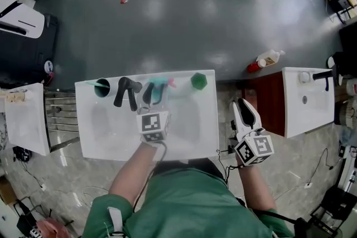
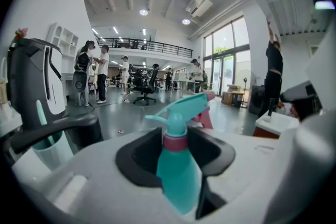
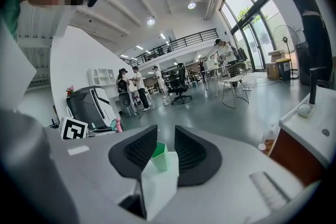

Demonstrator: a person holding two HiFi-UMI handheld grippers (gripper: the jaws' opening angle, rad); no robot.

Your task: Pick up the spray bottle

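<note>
Teal spray bottle (image 2: 176, 170) is standing toward the far edge of the white table (image 1: 95, 142), about mid-width, nozzle and pink trigger pointing away to the right. Left gripper (image 2: 175, 131) is reaching in from the near side, nearly level, and its black pads are sitting against the pink collar on both sides, so the jaws look to be gripping the bottle at the neck; taking it there is probably meant to let the trigger head catch on the jaws when it is lifted. Bottle base looks to be resting on the table, so the lift is not yet done. Right gripper (image 3: 165, 131) is idling off the table's right edge, jaws parted and empty, only a green hexagonal cup (image 1: 198, 81) showing far beyond the gap. Black L-shaped device (image 1: 125, 92) is lying just left of the bottle, with a teal cup (image 1: 102, 87) further left; both are crowding that side, so a straight-up lift looks safest.
</note>
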